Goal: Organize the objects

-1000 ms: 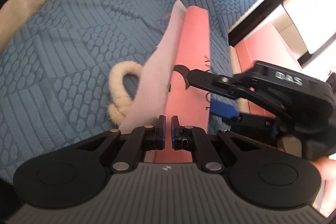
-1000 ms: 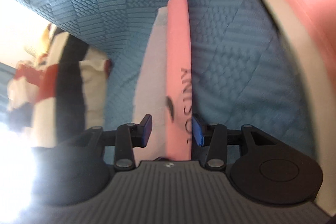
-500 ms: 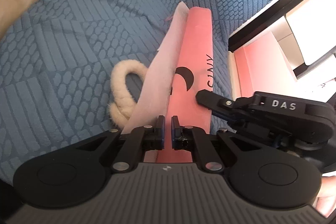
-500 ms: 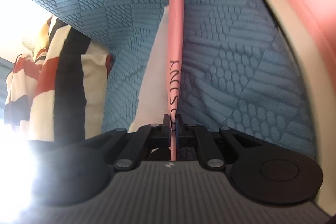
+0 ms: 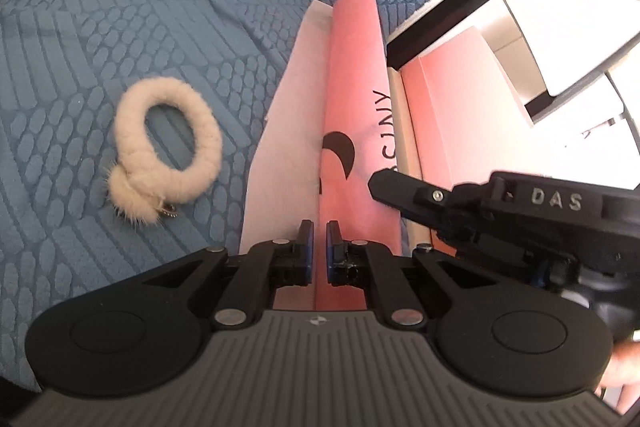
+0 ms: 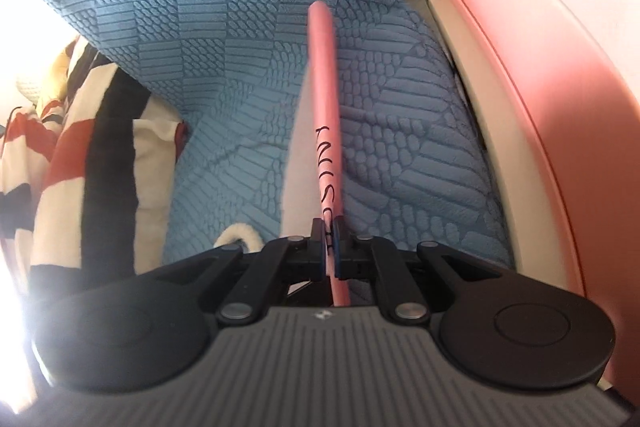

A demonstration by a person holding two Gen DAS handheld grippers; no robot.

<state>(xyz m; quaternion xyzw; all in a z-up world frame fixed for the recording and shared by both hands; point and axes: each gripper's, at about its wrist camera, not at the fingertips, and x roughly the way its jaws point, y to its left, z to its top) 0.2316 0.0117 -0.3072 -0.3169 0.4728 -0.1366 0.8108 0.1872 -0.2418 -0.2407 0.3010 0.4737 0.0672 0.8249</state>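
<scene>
The right hand-held gripper has just closed. A second ago its jaws stood apart on either side of the pink pouch; now the blue pads are pressed together on the pouch's near edge. The pouch is seen edge-on in the right wrist view, extending away from the gripper above the blue quilted bedspread. A pale liner sheet protrudes along its left side.

The left hand-held gripper is nearly closed, with only a narrow gap between its pads. The pouch passes under and between the pads, but whether they actually pinch the fabric cannot be determined from the left wrist view. In that view the right hand-held gripper enters from the right, its tip resting on the pouch beside the printed black lettering.

The pouch lies close to the right edge of the bed, beside a pink box. A cream fur hair tie sits on the bedspread to the left, apart from the pouch. A striped cloth lies farther off.

Judgement: the grasp step is complete on the right side, so the pouch is likely ready to be lifted or opened. The hair tie has not yet been put away.
</scene>
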